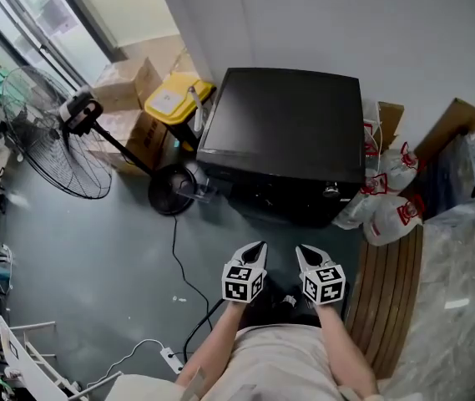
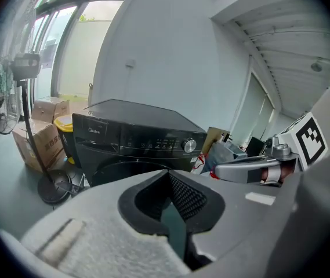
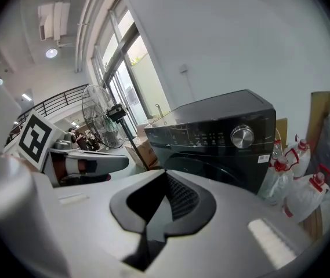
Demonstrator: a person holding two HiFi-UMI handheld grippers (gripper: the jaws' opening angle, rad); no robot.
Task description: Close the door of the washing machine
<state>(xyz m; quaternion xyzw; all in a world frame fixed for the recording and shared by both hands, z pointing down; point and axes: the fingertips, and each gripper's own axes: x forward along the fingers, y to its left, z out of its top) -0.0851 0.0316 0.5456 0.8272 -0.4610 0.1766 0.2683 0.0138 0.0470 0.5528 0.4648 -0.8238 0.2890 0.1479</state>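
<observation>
From the head view, the black washing machine [image 1: 287, 140] stands against the white wall [image 1: 320, 15], its wider side running along that wall and its front facing the person. That front is in deep shadow, so the door is hard to make out. The left gripper [image 1: 258, 246] and right gripper [image 1: 301, 250] hover side by side just short of it, above a grey floor [image 1: 95, 249]; a standing fan [image 1: 62, 144], a yellow bin [image 1: 173, 98] and cardboard boxes [image 1: 124, 86] are at the left, and plastic bottles [image 1: 387, 203] at the right. In the left gripper view the jaws are pressed together on nothing, and the round door [image 2: 127, 168] looks flush in the front — its lower part is hidden behind the gripper. The right gripper view also shows jaws pressed together and empty, below the control knob [image 3: 242, 136].
</observation>
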